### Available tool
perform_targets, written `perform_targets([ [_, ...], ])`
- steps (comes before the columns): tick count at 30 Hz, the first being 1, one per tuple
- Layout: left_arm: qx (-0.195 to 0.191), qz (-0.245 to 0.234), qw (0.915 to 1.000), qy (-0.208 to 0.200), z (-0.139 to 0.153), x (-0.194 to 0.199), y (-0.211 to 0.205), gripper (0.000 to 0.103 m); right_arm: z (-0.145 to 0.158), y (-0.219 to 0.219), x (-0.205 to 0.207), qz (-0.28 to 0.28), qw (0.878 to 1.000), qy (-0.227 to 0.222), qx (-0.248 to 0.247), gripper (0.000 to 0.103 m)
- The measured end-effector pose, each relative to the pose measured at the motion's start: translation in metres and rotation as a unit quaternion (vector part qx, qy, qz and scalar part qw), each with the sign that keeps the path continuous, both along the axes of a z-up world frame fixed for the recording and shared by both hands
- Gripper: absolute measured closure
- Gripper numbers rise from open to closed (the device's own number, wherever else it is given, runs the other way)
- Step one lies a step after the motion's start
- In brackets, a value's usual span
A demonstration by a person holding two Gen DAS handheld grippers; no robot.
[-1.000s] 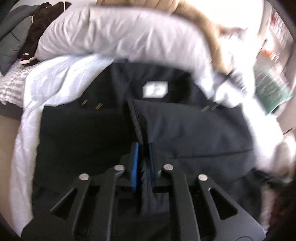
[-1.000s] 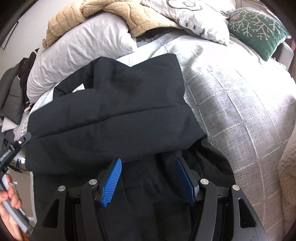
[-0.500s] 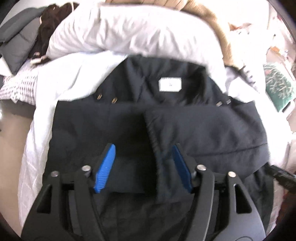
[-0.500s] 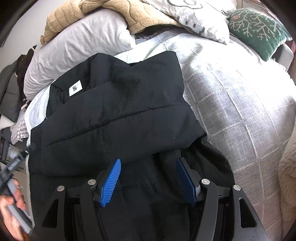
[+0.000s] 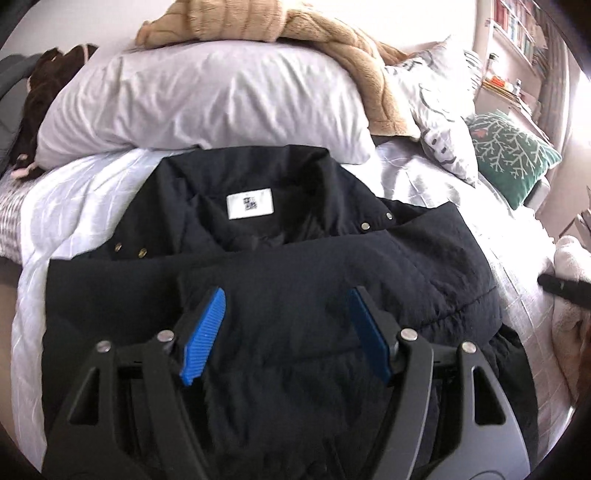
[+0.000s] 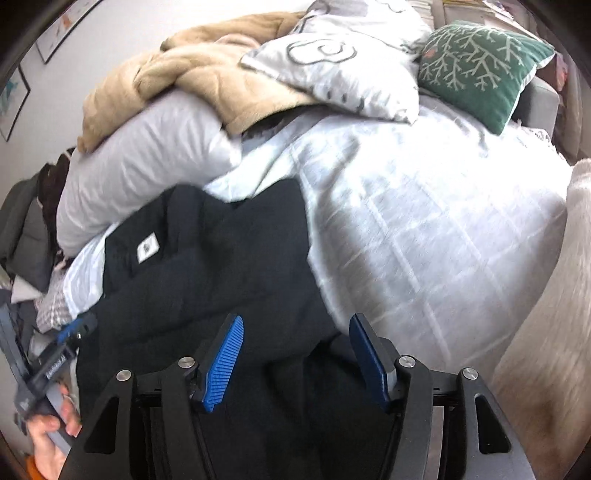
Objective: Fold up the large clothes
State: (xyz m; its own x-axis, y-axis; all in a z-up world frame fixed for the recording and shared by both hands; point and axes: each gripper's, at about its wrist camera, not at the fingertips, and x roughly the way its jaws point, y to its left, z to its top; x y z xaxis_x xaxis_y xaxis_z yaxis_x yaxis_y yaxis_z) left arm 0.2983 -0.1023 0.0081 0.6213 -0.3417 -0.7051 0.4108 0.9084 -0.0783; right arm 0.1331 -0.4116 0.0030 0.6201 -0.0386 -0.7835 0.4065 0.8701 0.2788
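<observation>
Now, the big black padded jacket (image 5: 280,266) lies spread on the bed's pale grey checked quilt (image 6: 424,229), collar end toward the pillows, its white neck label (image 5: 250,203) facing up and both sides folded in across the front. Brass snaps show by the collar on one side, silver ones on the other. Over it hangs the left gripper (image 5: 286,332), its jaws having just swung apart; the blue ribbed pads (image 5: 205,332) stand wide and clear of the cloth, nothing caught between them. The right gripper (image 6: 295,354) is released too, blue pads spread above the jacket's lower right edge, where black fabric meets the quilt, and nothing is pinched. From the right wrist view the person's left hand (image 6: 48,439) shows low in the corner, wrapped round its gripper handle. Beyond the collar sits a plump white pillow (image 5: 207,99) with a tan fleece blanket (image 5: 280,22) heaped on top. Further right, a white cushion with grey swirls (image 6: 343,70) touches a green cushion with a white branch pattern (image 6: 480,66).
</observation>
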Motion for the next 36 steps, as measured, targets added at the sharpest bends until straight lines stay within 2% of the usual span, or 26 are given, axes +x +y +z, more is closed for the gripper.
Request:
perform_targets([
  [3,0.013,-0.018,0.9997,-0.004,-0.011,0.010,-0.010,0.033,0.003,-0.010,0.018,0.006,1.000,-0.021,0.005,0.041],
  [5,0.027,-0.019,0.9995,-0.001,-0.022,0.016,-0.012,0.033,-0.003,-0.014,0.039,0.026,0.999,-0.033,0.027,0.034],
  [9,0.060,-0.012,0.9981,0.011,-0.056,0.029,-0.011,0.033,-0.033,-0.027,0.091,0.050,0.996,-0.012,0.068,0.033],
  [10,0.061,-0.013,0.9979,0.014,-0.064,0.030,-0.010,0.033,-0.043,-0.032,0.104,0.055,0.995,-0.008,0.085,0.036],
  [11,0.059,-0.011,0.9981,0.015,-0.071,0.029,-0.008,0.033,-0.052,-0.035,0.114,0.059,0.993,-0.007,0.102,0.069],
  [12,0.052,-0.008,0.9986,0.010,-0.074,0.027,-0.006,0.032,-0.059,-0.037,0.124,0.067,0.991,-0.007,0.116,0.094],
  [13,0.043,-0.005,0.9991,-0.001,-0.073,0.024,-0.004,0.033,-0.063,-0.036,0.134,0.083,0.990,-0.004,0.113,0.097],
  [15,0.030,-0.004,0.9994,-0.014,-0.071,0.020,-0.001,0.033,-0.051,-0.035,0.138,0.085,0.994,-0.038,0.059,0.102],
  [16,0.026,-0.004,0.9995,-0.018,-0.074,0.020,-0.001,0.032,-0.049,-0.042,0.140,0.059,0.997,-0.040,0.029,0.103],
  [17,0.026,-0.003,0.9995,-0.016,-0.077,0.021,-0.001,0.032,-0.053,-0.051,0.143,0.024,1.000,-0.019,-0.002,0.103],
  [18,0.029,-0.005,0.9995,-0.008,-0.081,0.023,-0.002,0.031,-0.064,-0.065,0.147,-0.014,0.999,0.023,-0.042,0.103],
  [19,0.029,-0.007,0.9995,-0.006,-0.082,0.025,-0.002,0.031,-0.072,-0.073,0.145,-0.016,0.998,0.045,-0.039,0.101],
  [21,0.026,-0.008,0.9996,-0.001,-0.079,0.027,-0.001,0.031,-0.069,-0.069,0.128,0.012,0.999,0.029,-0.019,0.098],
  [22,0.026,-0.007,0.9996,0.002,-0.078,0.027,-0.001,0.031,-0.063,-0.058,0.117,0.036,0.999,0.020,-0.019,0.091],
  [23,0.029,-0.005,0.9996,0.003,-0.076,0.026,-0.002,0.031,-0.059,-0.047,0.106,0.055,0.998,0.017,-0.026,0.075],
  [24,0.033,-0.004,0.9994,0.004,-0.073,0.025,-0.003,0.031,-0.055,-0.032,0.093,0.077,0.996,0.015,-0.040,0.067],
  [25,0.037,-0.006,0.9993,0.004,-0.069,0.022,-0.004,0.031,-0.050,-0.010,0.071,0.103,0.992,0.008,-0.073,0.051],
  [26,0.039,-0.010,0.9992,0.002,-0.065,0.018,-0.004,0.031,-0.048,0.004,0.055,0.116,0.988,0.002,-0.102,0.048],
  [28,0.041,-0.020,0.9990,-0.003,-0.057,0.011,-0.005,0.031,-0.049,0.028,0.023,0.136,0.980,-0.001,-0.146,0.048],
  [32,0.041,-0.028,0.9985,-0.021,-0.044,0.001,-0.002,0.031,-0.064,0.037,-0.011,0.157,0.977,0.014,-0.144,0.048],
  [34,0.033,-0.029,0.9988,-0.020,-0.042,0.002,-0.001,0.031,-0.071,0.037,-0.014,0.166,0.975,0.024,-0.146,0.048],
  [36,0.029,-0.031,0.9989,-0.018,-0.043,0.004,-0.004,0.031,-0.081,0.041,0.002,0.172,0.969,0.051,-0.170,0.048],
])
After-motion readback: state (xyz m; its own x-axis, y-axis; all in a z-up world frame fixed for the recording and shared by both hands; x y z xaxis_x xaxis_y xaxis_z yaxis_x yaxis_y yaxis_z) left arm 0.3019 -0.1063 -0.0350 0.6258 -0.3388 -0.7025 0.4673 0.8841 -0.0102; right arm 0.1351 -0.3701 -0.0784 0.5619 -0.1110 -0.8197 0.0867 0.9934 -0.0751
